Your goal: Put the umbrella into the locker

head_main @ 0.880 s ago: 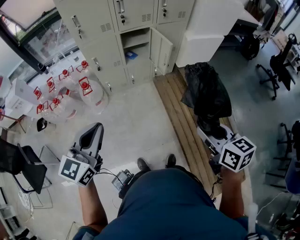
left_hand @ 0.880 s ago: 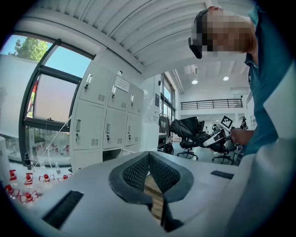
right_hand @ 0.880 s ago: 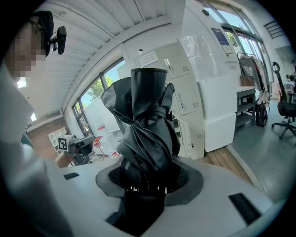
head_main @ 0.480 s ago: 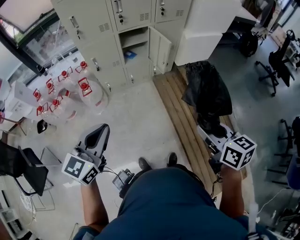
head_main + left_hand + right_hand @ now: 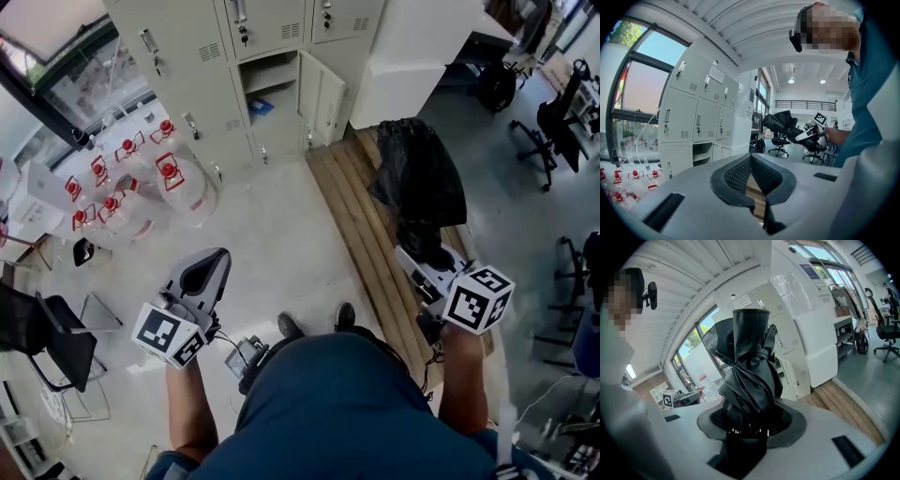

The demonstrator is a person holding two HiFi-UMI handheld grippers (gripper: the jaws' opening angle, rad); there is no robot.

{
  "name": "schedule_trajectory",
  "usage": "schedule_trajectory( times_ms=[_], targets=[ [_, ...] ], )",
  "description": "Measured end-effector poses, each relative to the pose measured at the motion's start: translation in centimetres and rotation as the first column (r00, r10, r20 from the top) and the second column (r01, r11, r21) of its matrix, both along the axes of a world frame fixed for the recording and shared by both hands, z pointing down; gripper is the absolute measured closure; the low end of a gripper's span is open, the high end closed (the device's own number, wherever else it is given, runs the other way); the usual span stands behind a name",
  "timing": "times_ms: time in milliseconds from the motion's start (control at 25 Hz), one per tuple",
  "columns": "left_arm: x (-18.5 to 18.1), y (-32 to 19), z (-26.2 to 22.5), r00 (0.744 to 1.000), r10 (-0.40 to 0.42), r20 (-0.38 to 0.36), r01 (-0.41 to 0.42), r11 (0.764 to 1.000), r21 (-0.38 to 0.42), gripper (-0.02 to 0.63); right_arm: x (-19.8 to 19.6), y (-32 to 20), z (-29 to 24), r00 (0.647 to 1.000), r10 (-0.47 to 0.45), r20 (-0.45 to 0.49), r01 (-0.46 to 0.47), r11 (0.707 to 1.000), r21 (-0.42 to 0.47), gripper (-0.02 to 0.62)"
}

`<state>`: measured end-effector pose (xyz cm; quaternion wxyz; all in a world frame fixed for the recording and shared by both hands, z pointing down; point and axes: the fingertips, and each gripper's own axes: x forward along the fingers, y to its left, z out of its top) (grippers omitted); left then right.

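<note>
A folded black umbrella (image 5: 417, 183) sticks forward out of my right gripper (image 5: 421, 257), whose jaws are shut on its lower end; in the right gripper view the umbrella (image 5: 747, 376) fills the middle. It hangs over the wooden planks (image 5: 361, 225), right of the lockers. One beige locker compartment (image 5: 270, 105) stands with its door (image 5: 323, 98) swung open and a blue item on its shelf. My left gripper (image 5: 208, 267) is held low at the left over the floor, shut with nothing in it, and its pads (image 5: 740, 173) meet at the tips.
Several clear water jugs with red caps (image 5: 141, 178) crowd the floor left of the lockers. A white cabinet (image 5: 412, 56) stands right of the open door. A black chair (image 5: 47, 337) is at the far left and office chairs (image 5: 553, 131) at the right.
My left gripper has drifted a little to the right. The right gripper still holds the umbrella in about the same place.
</note>
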<state>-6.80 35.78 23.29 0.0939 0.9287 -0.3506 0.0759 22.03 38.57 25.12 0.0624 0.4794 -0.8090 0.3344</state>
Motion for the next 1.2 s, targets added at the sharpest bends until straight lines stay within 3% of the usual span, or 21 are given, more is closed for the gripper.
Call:
schedule_trajectory(
  times_ms=[720, 960, 1200],
  targets=[
    [-4.1, -0.7, 0.4, 0.998, -0.062, -0.028, 0.061, 0.998, -0.022, 0.588, -2.7, -1.9, 0.0, 0.997, 0.005, 0.083, -0.004, 1.000, -0.008, 0.403],
    [-3.2, -2.6, 1.6, 0.999, -0.029, -0.043, 0.028, 0.999, -0.039, 0.588, -2.2, -3.1, 0.4, 0.996, 0.031, 0.087, -0.031, 1.000, -0.004, 0.403],
    [-0.4, -5.6, 1.7, 0.998, -0.043, -0.050, 0.041, 0.998, -0.041, 0.588, 0.6, -5.2, 2.6, 0.994, 0.036, 0.102, -0.030, 0.998, -0.063, 0.403]
  ],
)
